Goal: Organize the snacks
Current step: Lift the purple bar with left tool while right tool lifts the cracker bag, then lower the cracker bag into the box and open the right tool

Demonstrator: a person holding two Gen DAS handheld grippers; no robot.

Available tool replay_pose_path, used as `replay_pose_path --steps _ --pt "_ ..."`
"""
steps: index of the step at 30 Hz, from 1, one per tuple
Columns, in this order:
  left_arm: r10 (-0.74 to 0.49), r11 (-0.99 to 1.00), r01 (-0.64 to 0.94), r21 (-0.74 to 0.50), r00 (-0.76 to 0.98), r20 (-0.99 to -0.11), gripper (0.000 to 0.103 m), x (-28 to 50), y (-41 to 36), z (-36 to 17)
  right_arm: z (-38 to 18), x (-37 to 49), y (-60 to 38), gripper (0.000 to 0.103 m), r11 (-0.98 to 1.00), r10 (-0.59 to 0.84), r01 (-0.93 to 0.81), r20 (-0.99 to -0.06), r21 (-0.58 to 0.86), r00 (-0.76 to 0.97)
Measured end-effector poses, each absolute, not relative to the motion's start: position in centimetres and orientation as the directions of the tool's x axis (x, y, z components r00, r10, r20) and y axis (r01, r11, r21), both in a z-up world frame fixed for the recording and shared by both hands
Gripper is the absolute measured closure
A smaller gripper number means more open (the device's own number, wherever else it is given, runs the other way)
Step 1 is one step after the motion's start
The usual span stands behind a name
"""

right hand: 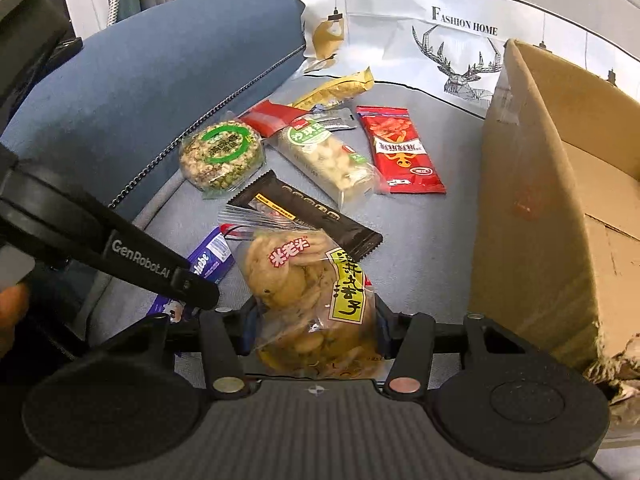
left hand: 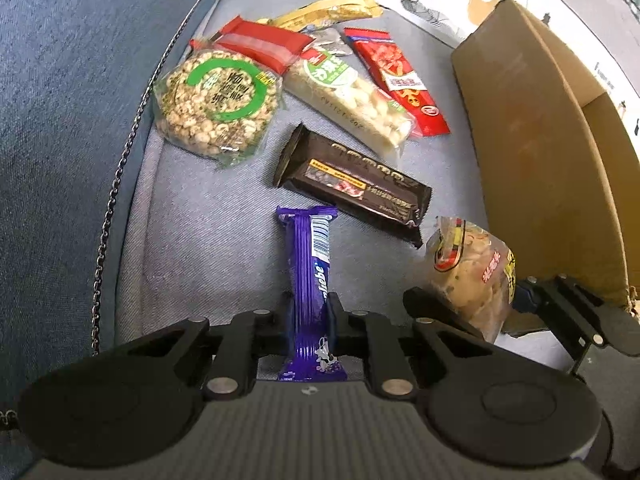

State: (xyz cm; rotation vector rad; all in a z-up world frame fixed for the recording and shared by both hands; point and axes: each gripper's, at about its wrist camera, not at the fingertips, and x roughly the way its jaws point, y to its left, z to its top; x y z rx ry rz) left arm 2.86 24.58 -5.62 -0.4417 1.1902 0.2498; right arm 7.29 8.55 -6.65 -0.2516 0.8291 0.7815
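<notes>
My left gripper (left hand: pixel 310 312) is shut on a purple chocolate bar (left hand: pixel 310 264), which points forward over the sofa seat. My right gripper (right hand: pixel 316 316) is shut on a clear bag of yellow crackers (right hand: pixel 308 280); that bag also shows in the left wrist view (left hand: pixel 472 272), beside the box. On the seat lie a dark brown bar (left hand: pixel 356 184), a round puffed-grain cake (left hand: pixel 216 100), a white nougat bar (left hand: pixel 352 92), a red snack pack (left hand: pixel 396 76), a red wrapper (left hand: pixel 260 44) and a gold wrapper (left hand: pixel 328 10).
An open cardboard box (right hand: pixel 540 184) stands on the seat at the right. The blue sofa arm (left hand: pixel 72 100) with a metal chain (left hand: pixel 120 160) rises at the left. A patterned cushion (right hand: pixel 420 40) lies behind the snacks. The left gripper's body (right hand: pixel 120 252) crosses the right wrist view.
</notes>
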Motion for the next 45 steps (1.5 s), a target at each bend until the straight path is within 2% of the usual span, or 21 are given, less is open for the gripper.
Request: replay_pose_path --steps 13,26,33,40,45 --pt "-0.037 0.895 -0.362 -0.262 0.523 -0.851 0.087 1.4 23.4 -3.2 -3.9 6.4 7.1 0.049 0.694 0.563 -0.718 -0.668 0.061 0.487" --pt "0.040 0.936 -0.249 -0.249 0.778 -0.627 0.087 -1.9 20.0 1.3 4.4 5.5 0.8 0.049 0.717 0.642 -0.692 -0.462 0.080 0.612" --pt "0.036 0.951 -0.203 -0.231 0.819 -0.572 0.087 -1.9 18.3 2.9 8.2 9.1 -5.8 0.049 0.786 0.590 -0.612 -0.390 0.081 0.706" --pt "0.018 0.969 -0.146 -0.201 0.848 -0.530 0.087 -1.4 16.5 4.0 7.3 14.0 -11.2 0.049 0.866 0.484 -0.496 -0.350 0.060 0.802" --pt "-0.019 0.975 -0.084 -0.205 0.891 -0.454 0.087 0.2 14.3 5.1 4.5 15.6 -13.9 0.049 0.891 0.451 -0.427 -0.395 0.151 0.800"
